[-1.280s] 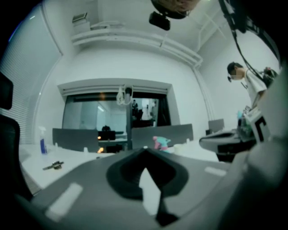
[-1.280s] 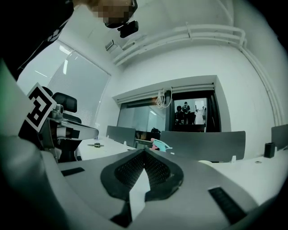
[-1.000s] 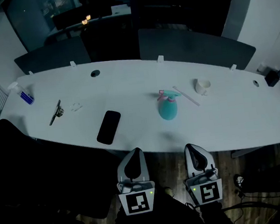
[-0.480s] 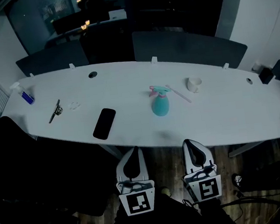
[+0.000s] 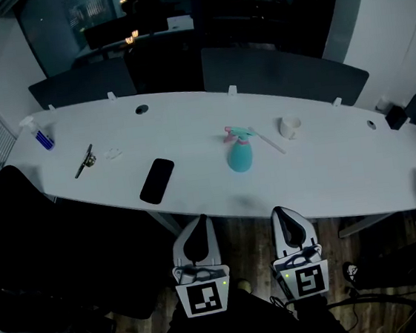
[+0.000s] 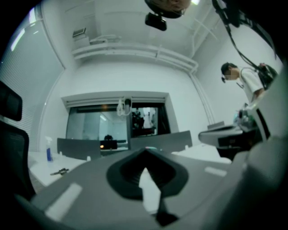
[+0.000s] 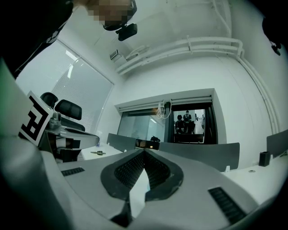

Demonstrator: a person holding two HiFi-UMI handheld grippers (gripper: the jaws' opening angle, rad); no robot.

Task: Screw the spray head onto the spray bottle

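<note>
Over the last second little changed: my left gripper [image 5: 202, 222] and right gripper [image 5: 280, 213] stayed pressed together, empty, short of the surface's [image 5: 329, 178] near edge, well clear of the spray bottle [image 5: 241, 158] standing mid-surface, its spray head [image 5: 237, 132] seemingly on top.

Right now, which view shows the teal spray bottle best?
The head view: the bottle stands whole on the table. Neither gripper view shows it plainly; the shut left gripper and right gripper fill their foregrounds.
</note>
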